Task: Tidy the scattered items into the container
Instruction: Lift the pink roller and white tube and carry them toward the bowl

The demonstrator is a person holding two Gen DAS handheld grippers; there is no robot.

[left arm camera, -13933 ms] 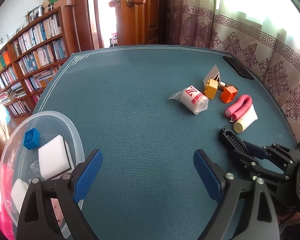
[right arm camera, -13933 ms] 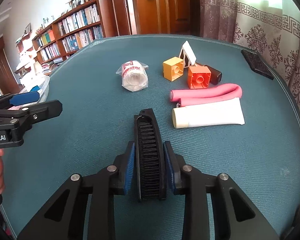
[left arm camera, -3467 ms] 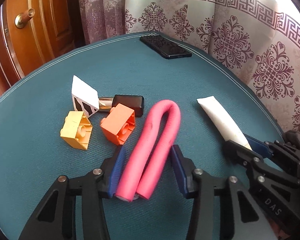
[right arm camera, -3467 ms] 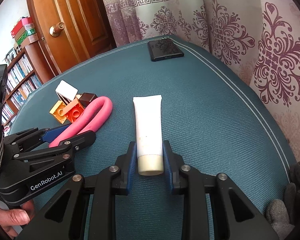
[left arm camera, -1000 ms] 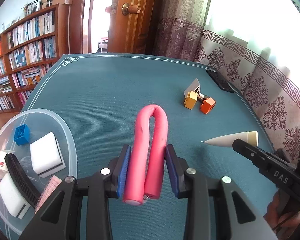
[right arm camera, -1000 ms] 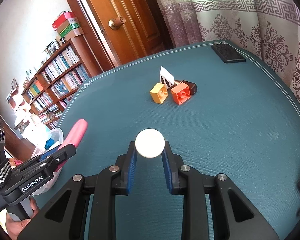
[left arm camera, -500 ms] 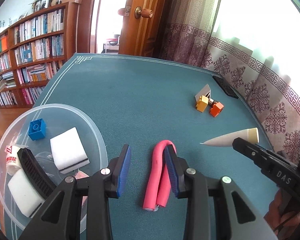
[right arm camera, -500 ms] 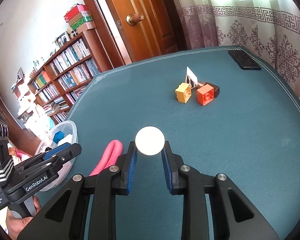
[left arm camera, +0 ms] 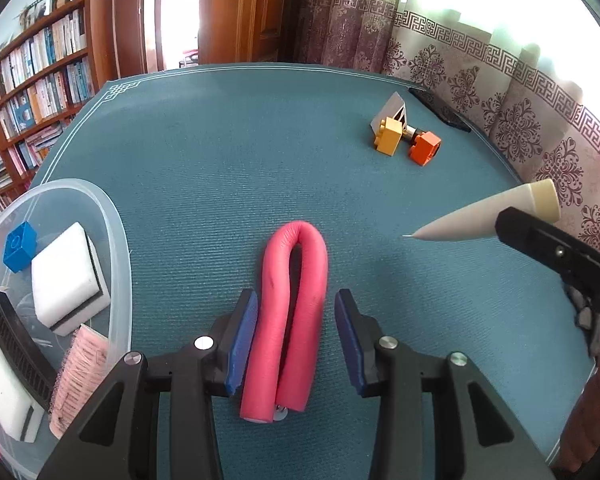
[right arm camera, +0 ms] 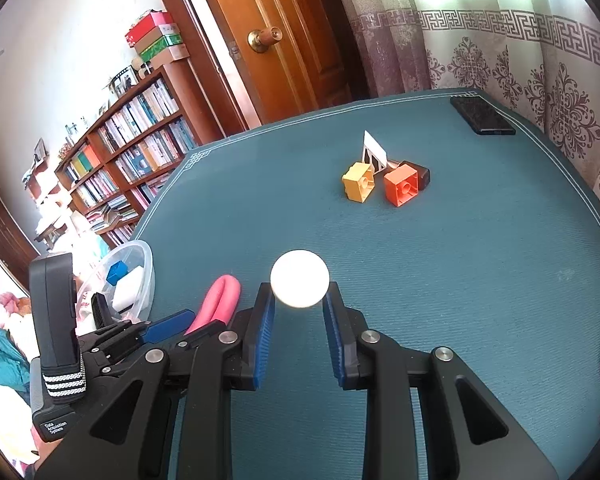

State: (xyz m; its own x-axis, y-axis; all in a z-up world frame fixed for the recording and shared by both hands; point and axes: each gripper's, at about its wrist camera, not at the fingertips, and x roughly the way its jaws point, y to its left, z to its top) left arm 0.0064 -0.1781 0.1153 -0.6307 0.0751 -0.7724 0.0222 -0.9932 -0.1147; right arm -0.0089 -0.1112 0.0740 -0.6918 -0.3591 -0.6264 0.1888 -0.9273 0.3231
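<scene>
On the teal-covered desk [left arm camera: 228,152], nearest the camera, the left tool [left arm camera: 296,332] hangs with its blue pads spread wide on either side of a bent pink foam tube [left arm camera: 290,312], which lies flat on the cloth, the left pad close against it and the right pad clear of it. Just to the left sits the clear round plastic container [left arm camera: 118,248], holding a blue toy brick [left arm camera: 19,246], a white sponge [left arm camera: 68,276], a black comb [left arm camera: 18,346] and a pink brush [left arm camera: 80,376]. To the right, above the cloth, the right tool [right arm camera: 299,312] grips a white squeeze tube [right arm camera: 299,284] by its cap end, tail pointing toward the container. Farther across the desk, a yellow toy brick [left arm camera: 389,141] and an orange toy brick [left arm camera: 424,148] lie together with a white folded card [left arm camera: 392,110] and a small dark bottle [right arm camera: 418,174]. Beyond them, near the desk's edge by the patterned curtain [right arm camera: 540,64], rests a black phone [right arm camera: 482,115].
</scene>
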